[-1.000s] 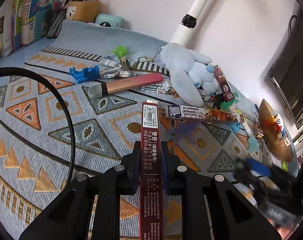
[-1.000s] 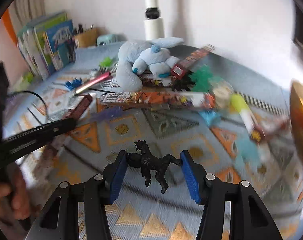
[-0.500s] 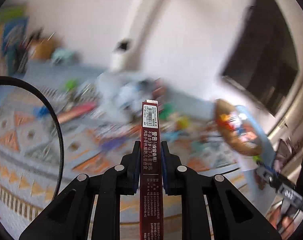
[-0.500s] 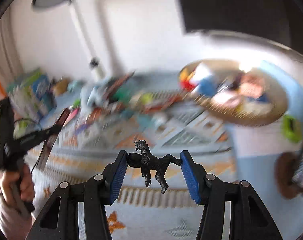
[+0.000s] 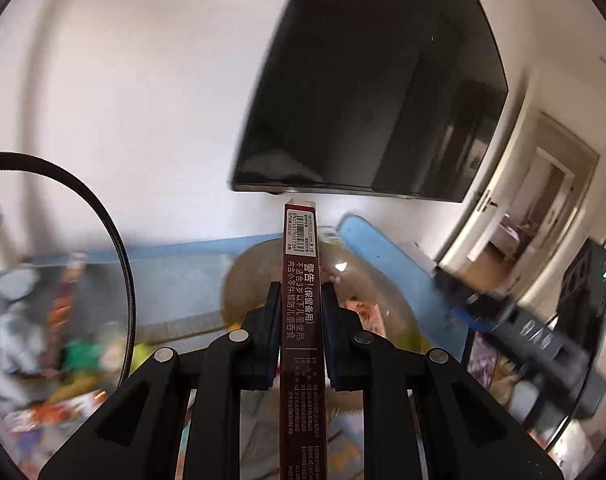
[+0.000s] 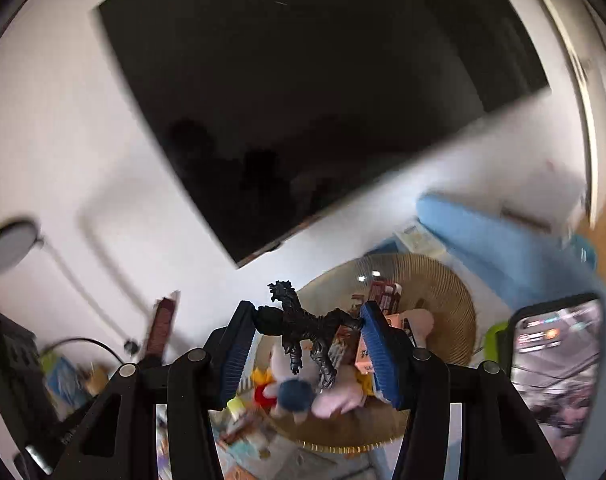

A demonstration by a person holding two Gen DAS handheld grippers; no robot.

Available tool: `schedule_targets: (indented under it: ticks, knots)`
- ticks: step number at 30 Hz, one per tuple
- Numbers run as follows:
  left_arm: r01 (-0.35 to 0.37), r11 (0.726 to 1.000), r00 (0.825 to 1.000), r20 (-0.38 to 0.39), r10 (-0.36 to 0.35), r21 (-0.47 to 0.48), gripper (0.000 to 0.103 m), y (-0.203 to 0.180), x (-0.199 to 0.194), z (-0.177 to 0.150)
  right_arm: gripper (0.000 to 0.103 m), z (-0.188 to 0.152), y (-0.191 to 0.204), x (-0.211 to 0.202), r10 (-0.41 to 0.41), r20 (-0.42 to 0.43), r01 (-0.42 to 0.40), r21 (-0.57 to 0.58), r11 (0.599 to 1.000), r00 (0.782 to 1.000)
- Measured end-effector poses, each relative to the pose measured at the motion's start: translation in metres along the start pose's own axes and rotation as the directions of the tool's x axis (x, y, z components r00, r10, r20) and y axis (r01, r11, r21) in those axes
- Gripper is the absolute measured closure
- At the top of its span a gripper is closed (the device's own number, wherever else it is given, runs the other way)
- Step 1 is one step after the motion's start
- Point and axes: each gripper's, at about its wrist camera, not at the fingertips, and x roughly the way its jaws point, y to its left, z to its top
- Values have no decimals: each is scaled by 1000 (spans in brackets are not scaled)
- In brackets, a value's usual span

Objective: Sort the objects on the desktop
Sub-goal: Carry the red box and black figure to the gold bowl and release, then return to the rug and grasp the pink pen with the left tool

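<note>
My left gripper [image 5: 301, 300] is shut on a long dark red box [image 5: 301, 280] with a barcode and white print, which sticks out forward past the fingers. Behind it lies a round woven basket [image 5: 259, 280], blurred. My right gripper [image 6: 305, 324] is shut on a small black toy figure [image 6: 303, 324], held crosswise between the blue pads above the woven basket [image 6: 451, 292]. That basket holds plush toys and small boxes. The red box [image 6: 165, 320] and left gripper show at the left of the right wrist view.
A dark wall screen [image 5: 367, 92] hangs above the desk. Blurred toys [image 5: 79, 352] lie on the patterned cloth at left. A phone [image 6: 555, 344] with a lit screen stands right of the basket. The other gripper's body [image 5: 543, 340] and a doorway [image 5: 523, 216] are at right.
Both grippers rose and swung right, away from the cluttered cloth toward the woven basket, rolling as they went. Each kept its grip: the red box in the left, the black figure in the right.
</note>
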Motion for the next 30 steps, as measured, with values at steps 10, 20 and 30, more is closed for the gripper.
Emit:
schedule_targets:
  ticks: [10,20,30]
  knots:
    - [22,998,999,-23,-23,-54,58,9,81,19,45,13,-13,72,-83,-72,85,34,996,994]
    - [54,985,999,4,-55,-163,58,39,30,0,32,8,-20,44,-29,-56,33,75,997,998]
    - [-33,982,999,29,39,-184,58,59,-76,-56,31,-49,19,11,63,-164,-67,-14,998,984]
